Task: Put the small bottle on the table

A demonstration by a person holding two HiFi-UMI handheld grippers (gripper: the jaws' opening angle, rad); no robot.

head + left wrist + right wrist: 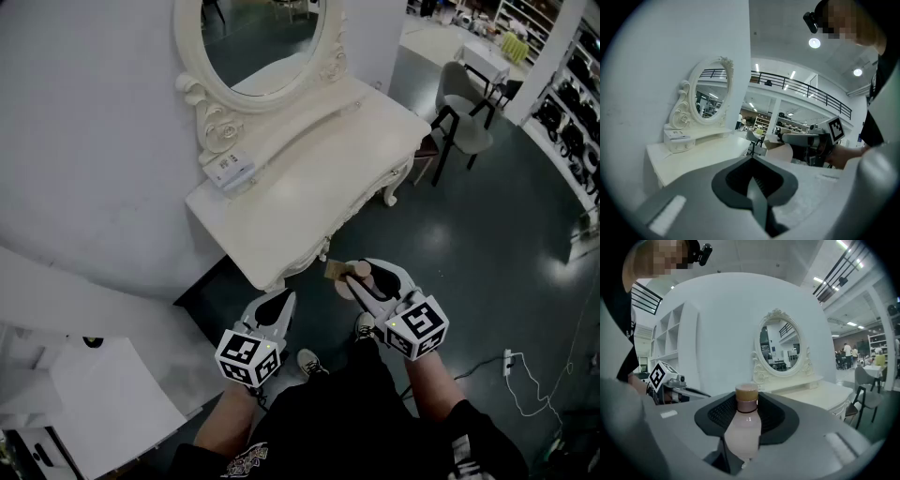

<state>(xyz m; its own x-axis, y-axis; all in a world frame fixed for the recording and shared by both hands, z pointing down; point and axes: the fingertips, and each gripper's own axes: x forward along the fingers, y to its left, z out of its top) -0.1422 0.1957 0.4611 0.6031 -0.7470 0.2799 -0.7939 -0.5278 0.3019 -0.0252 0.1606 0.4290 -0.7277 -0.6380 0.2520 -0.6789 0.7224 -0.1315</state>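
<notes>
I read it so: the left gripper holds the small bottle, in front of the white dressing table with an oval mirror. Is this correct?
Not quite: it is the right gripper that holds the small bottle, in front of the white dressing table with an oval mirror. The right gripper view shows the bottle between the fingers. The left gripper is shut and empty.

Your small bottle (pixel 742 430): pale pink body, tan cap. Your right gripper (pixel 364 278) and left gripper (pixel 284 300): grey shells, black pads, cubes with black-and-white square markers. Table (pixel 309 187): cream; mirror frame (pixel 217 120) same cream. Wall (pixel 84 141): white. Floor (pixel 487 244): dark grey-green. Your clothing (pixel 347 422): black.
</notes>
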